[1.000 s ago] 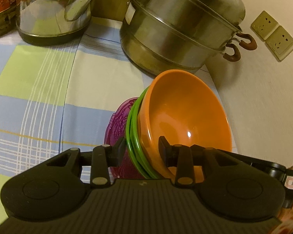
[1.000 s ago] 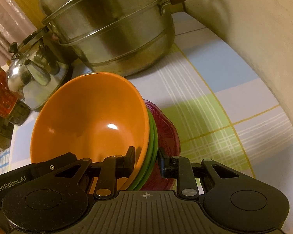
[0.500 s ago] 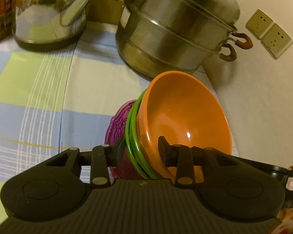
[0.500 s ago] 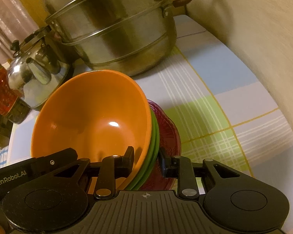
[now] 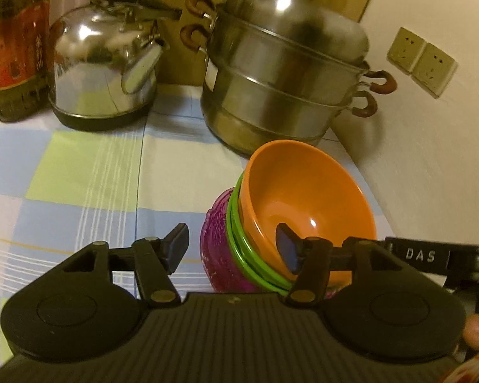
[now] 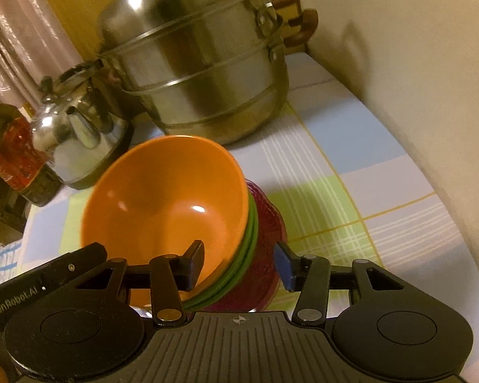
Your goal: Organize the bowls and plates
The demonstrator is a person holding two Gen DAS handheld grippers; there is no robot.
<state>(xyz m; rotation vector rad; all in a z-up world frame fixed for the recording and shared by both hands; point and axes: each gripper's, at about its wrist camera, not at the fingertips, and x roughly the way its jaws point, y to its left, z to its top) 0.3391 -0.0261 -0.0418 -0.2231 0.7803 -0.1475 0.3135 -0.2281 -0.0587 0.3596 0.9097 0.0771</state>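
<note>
On the far left of the left wrist view stands a cooking oil bottle with a red label, and just to its right a shiny steel kettle on a dark base. Right of the kettle sits a tall stainless two-tier steamer pot with brown hooked handles, pushed back near the wall; all three rest on a checked tablecloth of blue, green and white squares. In front of the steamer, near the right edge of the cloth, is the nested stack: an orange bowl on top, two green rims under it, and a purple patterned glass bowl at the bottom, standing on the cloth. The left gripper straddles the near left side of the stack; its jaws have just been opening and now stand apart, one finger outside the purple bowl, the other over the orange bowl's hollow, neither pad pressing. Further right, two wall sockets are set in the cream wall. In the right wrist view the right gripper straddles the stack's other side; its jaws have likewise just been opening, with the rims between them but clear of both pads.
</note>
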